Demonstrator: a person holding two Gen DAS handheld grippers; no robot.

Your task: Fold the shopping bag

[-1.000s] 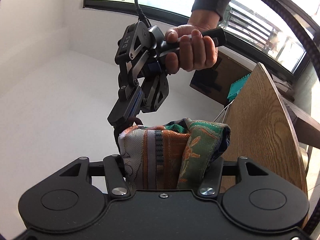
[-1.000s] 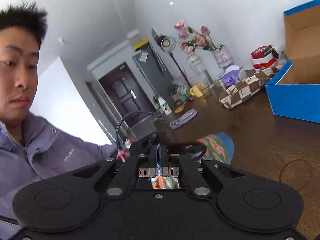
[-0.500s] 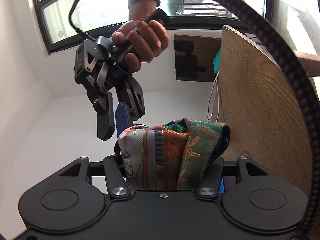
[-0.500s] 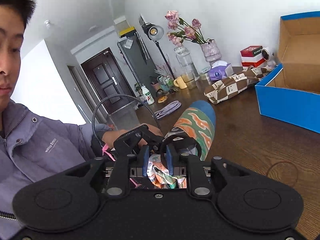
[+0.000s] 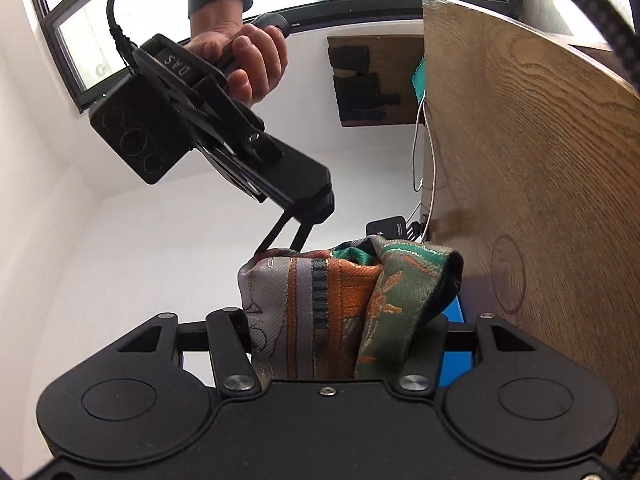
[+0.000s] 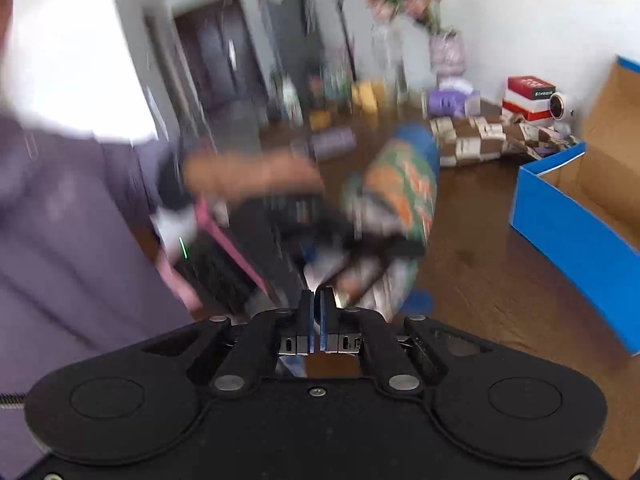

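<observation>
Left tool (image 5: 340,332) clamped on rolled shopping bag (image 5: 344,300); right tool (image 6: 318,304) just snapped closed, empty.

Left gripper (image 5: 340,320) jaws partly spread; right gripper (image 6: 316,304) jaws just closed.

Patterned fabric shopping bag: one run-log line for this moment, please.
left gripper: shut on rolled patterned fabric shopping bag | right gripper: shut, just closed, holding black strap

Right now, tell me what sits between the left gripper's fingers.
The rolled shopping bag fills the left gripper, wedged between both fingers. Its striped and green patterned folds show above the jaws. The part lower down, and any handle, are hidden behind the gripper body.
</observation>
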